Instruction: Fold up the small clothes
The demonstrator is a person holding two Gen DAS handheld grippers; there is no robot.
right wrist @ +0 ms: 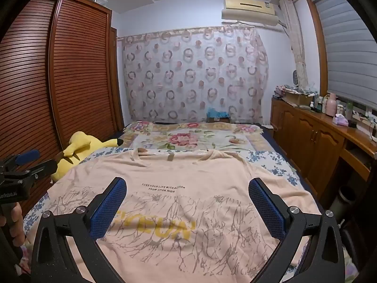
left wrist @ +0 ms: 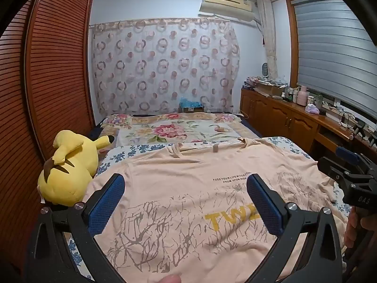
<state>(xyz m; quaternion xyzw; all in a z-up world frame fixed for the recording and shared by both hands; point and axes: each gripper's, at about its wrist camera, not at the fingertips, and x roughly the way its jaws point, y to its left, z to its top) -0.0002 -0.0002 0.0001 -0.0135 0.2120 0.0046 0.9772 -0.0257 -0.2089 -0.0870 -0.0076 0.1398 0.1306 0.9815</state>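
A pale peach T-shirt with yellow letters and brown branch print lies spread flat, front up, on the bed, its collar at the far side. It also shows in the right wrist view. My left gripper is open and empty, hovering over the shirt's left lower half. My right gripper is open and empty over the shirt's right lower half. The right gripper also shows in the left wrist view at the right edge. The left gripper shows in the right wrist view at the left edge.
A yellow plush toy lies at the shirt's left, against the slatted wooden wardrobe. A floral blanket covers the far bed. A wooden cabinet with bottles runs along the right wall.
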